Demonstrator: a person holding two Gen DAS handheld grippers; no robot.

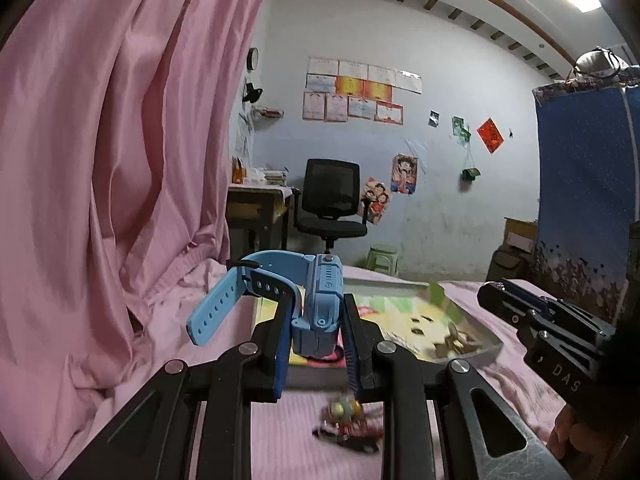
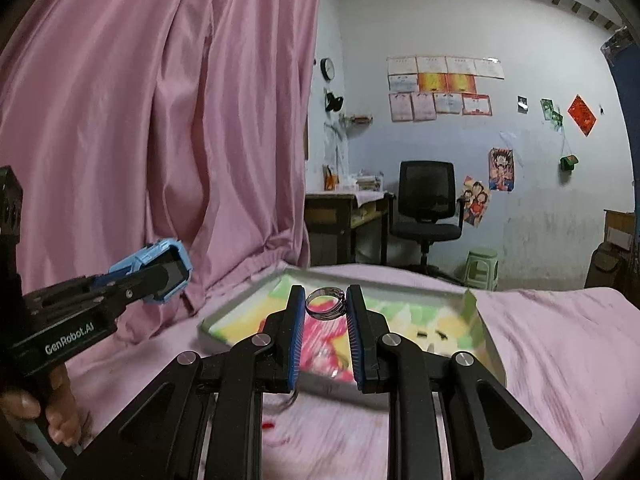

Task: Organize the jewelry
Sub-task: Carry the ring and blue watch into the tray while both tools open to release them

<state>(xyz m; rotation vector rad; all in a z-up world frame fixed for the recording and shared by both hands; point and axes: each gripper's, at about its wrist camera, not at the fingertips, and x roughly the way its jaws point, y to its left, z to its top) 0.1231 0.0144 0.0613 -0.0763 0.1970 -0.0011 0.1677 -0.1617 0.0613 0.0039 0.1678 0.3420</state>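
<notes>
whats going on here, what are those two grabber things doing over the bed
A person is sorting jewelry on a pink bed with a handheld gripper in each hand. The left gripper is clamped on a blue watch, lifted off the bed. The right gripper holds a silver ring above a colourful tray. A few small pieces already lie in the tray, and some red trinkets are on the bedsheet in front of it.

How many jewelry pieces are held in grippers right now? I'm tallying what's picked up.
2. A blue watch is clamped in the left gripper; a silver ring sits between the right gripper's fingers. Other pieces lie blurred below.
</notes>
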